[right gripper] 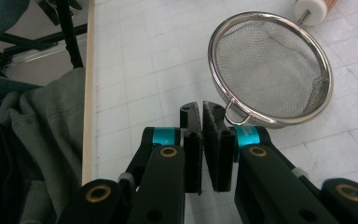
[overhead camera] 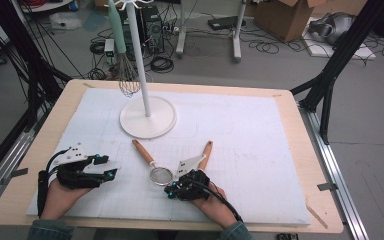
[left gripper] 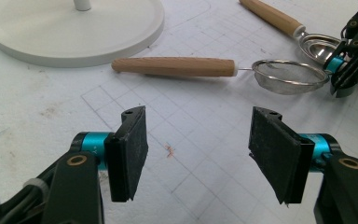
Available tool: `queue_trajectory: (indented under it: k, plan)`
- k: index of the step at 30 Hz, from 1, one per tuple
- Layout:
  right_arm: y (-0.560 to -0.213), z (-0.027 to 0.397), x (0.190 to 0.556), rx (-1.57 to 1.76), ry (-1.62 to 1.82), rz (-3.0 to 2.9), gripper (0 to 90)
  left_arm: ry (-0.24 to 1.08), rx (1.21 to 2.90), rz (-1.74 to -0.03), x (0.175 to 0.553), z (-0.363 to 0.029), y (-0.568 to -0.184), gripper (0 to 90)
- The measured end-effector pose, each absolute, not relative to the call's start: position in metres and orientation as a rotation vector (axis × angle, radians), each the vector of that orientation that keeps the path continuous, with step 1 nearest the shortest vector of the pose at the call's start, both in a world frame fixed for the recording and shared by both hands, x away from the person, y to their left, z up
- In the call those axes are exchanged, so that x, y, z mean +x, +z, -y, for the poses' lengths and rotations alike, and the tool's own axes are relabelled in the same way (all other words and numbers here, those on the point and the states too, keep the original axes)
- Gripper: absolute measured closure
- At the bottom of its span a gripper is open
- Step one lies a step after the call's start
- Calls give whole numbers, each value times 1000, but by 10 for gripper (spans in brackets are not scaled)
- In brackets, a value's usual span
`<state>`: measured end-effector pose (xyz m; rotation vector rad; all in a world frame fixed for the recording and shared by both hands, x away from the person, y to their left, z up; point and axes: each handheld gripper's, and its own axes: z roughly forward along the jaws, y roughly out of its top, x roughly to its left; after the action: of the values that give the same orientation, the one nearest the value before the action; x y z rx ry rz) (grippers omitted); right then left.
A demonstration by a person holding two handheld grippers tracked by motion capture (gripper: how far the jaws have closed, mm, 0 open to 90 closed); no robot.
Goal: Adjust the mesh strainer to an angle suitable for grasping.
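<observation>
While the strainer (right gripper: 270, 70) lies on the bench (overhead camera: 45, 150), I judge the step in hand is to get a good hold of it, maybe to hang it on the white stand (overhead camera: 147, 117) at the far side of the white mat (overhead camera: 240, 130), where a whisk (overhead camera: 128, 82) hangs already.

The strainer lies in the middle of the mat, mesh bowl toward me. Its wooden handle (left gripper: 175, 66) points away, toward the base of the stand. Just beside it lies a second utensil (left gripper: 319, 46), also with a wooden handle, and the two bowls are very near each other.

The right hand-held gripper (right gripper: 200, 109) has its jaws together, and I see nothing between the pads. Its tips sit right at the near rim of the bowl, touching or almost touching the small wire loop (right gripper: 235, 114). The left hand-held gripper (left gripper: 198, 126) hovers over bare mat well to the left, jaws apart and empty.

To do this well, I think I must first open the right jaws. The handle gives a firmer hold than the thin rim or the loop. I would take the handle near the bowl end, so the loop stays free for a hook. The neighbour utensil is close, so I would come in from the open side, slowly. The left hand-held gripper can steady the handle if the strainer slides.
</observation>
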<state>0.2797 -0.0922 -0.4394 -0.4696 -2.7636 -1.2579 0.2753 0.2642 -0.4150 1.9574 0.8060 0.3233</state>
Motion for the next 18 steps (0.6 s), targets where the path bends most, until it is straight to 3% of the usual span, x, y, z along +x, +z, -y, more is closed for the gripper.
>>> queue_trajectory:
  k: [18]
  plan:
    - [-435,100,295,-553,-1253,2803,872,328,1950,-810,276,-265,-414,373]
